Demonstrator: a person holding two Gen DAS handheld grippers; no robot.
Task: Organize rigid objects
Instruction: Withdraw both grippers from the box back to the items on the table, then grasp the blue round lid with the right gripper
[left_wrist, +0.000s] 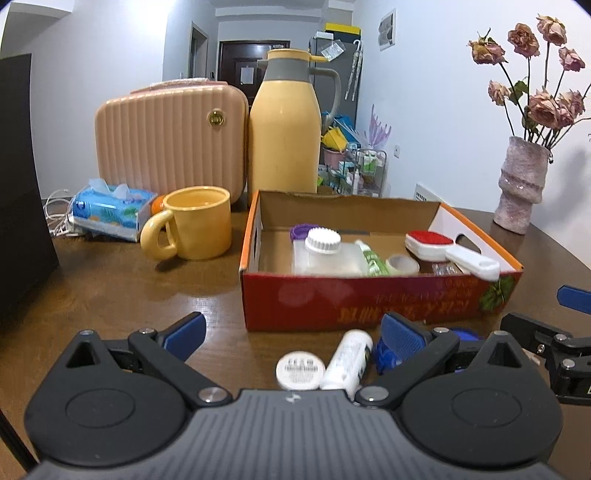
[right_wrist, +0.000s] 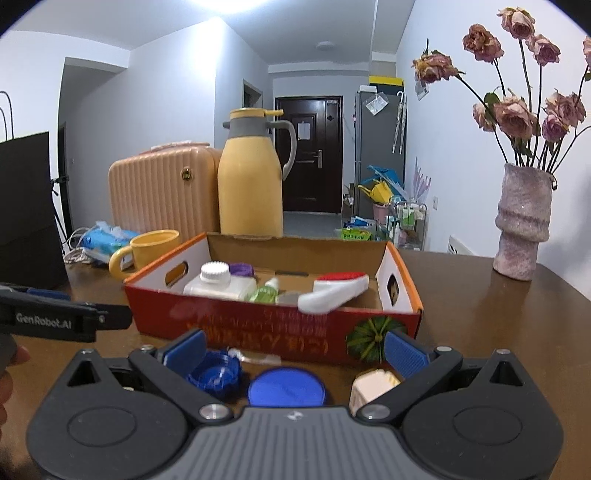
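A white tube (left_wrist: 347, 359) lies lengthwise between the spread, empty fingers of the left tool (left_wrist: 291, 338), pointing ahead at the box (left_wrist: 369, 301); the right tool (right_wrist: 293, 345) gapes empty.

Glossy wooden table (left_wrist: 110, 288), cardboard box (left_wrist: 369, 302)

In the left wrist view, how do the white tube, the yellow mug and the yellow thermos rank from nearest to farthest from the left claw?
From the left claw:
1. White tube, lying on the table between the open fingers, toward the right one.
2. Yellow mug, farther back on the left, beside the cardboard box.
3. Yellow thermos, standing behind the box.
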